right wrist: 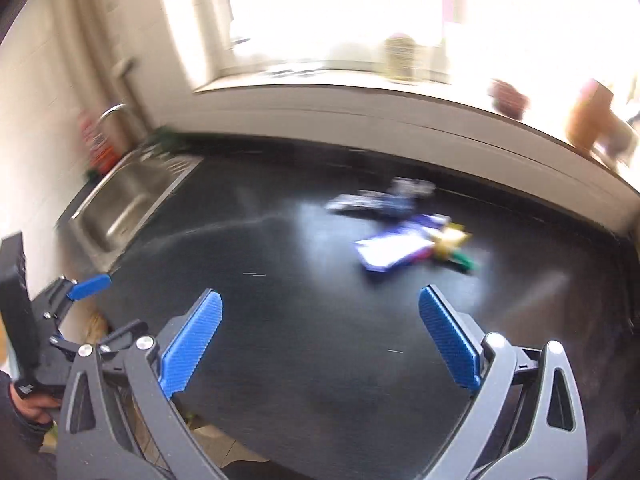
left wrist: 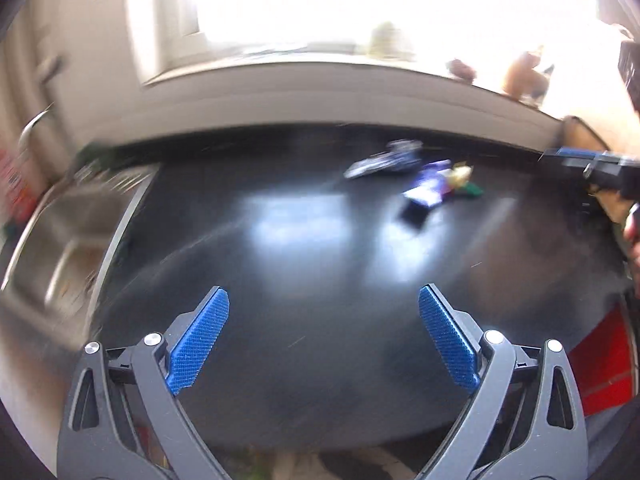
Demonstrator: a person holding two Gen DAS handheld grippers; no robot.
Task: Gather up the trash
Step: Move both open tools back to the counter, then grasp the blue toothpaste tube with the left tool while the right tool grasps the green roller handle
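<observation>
A small heap of trash lies on the black counter (left wrist: 312, 340) toward its far right: a dark blue wrapper (left wrist: 386, 162) (right wrist: 380, 202), a purple and white wrapper (left wrist: 428, 190) (right wrist: 394, 250), and a yellow and green scrap (left wrist: 464, 180) (right wrist: 454, 246). Both views are motion-blurred. My left gripper (left wrist: 324, 304) is open and empty, over the near counter, well short of the trash. My right gripper (right wrist: 320, 308) is open and empty, also short of the trash. The left gripper shows at the left edge of the right wrist view (right wrist: 86, 286); the right gripper shows at the right edge of the left wrist view (left wrist: 600, 168).
A steel sink (left wrist: 68, 240) (right wrist: 120, 208) with a tap (right wrist: 110, 114) sits at the counter's left end. A window sill (right wrist: 400, 94) with jars and pots runs behind the counter. A red object (left wrist: 600, 364) lies at the near right.
</observation>
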